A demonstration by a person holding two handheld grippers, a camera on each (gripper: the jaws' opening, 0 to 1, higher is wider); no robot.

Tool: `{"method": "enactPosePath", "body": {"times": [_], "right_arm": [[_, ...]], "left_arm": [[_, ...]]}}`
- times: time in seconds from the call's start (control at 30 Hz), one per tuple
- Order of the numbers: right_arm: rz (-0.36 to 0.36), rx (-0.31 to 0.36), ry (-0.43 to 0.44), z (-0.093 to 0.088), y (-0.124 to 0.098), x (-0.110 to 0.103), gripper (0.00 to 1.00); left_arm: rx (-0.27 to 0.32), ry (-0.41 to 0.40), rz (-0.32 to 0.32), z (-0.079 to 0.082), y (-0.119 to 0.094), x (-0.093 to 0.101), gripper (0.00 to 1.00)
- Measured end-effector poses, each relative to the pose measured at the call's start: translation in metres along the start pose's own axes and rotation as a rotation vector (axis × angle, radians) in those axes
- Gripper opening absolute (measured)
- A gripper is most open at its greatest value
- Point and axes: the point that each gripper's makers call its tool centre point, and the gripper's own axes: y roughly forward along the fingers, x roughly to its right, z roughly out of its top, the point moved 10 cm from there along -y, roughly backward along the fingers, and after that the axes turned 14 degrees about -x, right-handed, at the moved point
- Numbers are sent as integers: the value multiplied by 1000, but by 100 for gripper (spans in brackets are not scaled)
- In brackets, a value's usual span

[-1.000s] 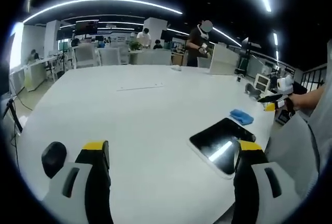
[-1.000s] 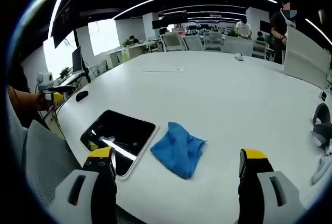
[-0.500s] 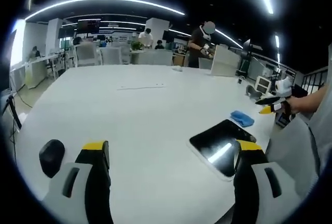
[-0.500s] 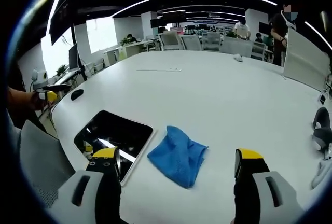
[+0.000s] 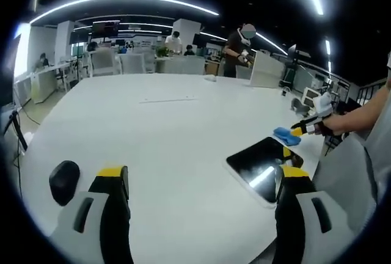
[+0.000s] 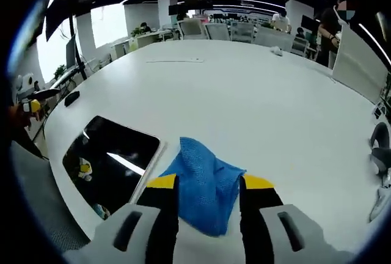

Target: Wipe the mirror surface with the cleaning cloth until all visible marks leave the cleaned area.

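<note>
One blue cloth (image 6: 204, 184) and one mirror (image 6: 110, 161) lie side by side.

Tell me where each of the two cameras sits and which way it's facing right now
Left gripper view: rides on the left tool, jaws apart, low over the white table, facing across it; mirror lower right, the person's arm and right tool at the blue cloth.
Right gripper view: rides on the right tool, looking down at the cloth between its narrowed jaws.
Shared: mirror, cloth, table.
</note>
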Motion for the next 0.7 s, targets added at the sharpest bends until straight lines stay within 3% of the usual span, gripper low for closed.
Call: {"method": "enactPosePath", "body": {"times": [0.2,0.33,0.47,0.53,0.6,0.67,0.7], "right_arm": [[17,2,12,7,9,-9,25],[-28,-76,-6,2,19,-8,16],[-49,-79,7,2,20,-8,15],[-7,-87,22,4,20,-14,6],[-50,-90,-41,5,20,-16,2],[-49,-87,-23,4,20,-17,1],[-30,-81,44,4,21,-15,0]], "left_arm": [[-6,-8,4,-4,-2,-2,99],[-10,-14,9,-5,-2,-4,99],[-10,-16,12,-6,-2,-4,99],[-14,-17,12,-7,-1,-4,99],[-19,-17,10,-8,0,-3,99],[-20,-17,9,-8,1,-2,99],[-20,-16,7,-8,1,-1,99]]}}
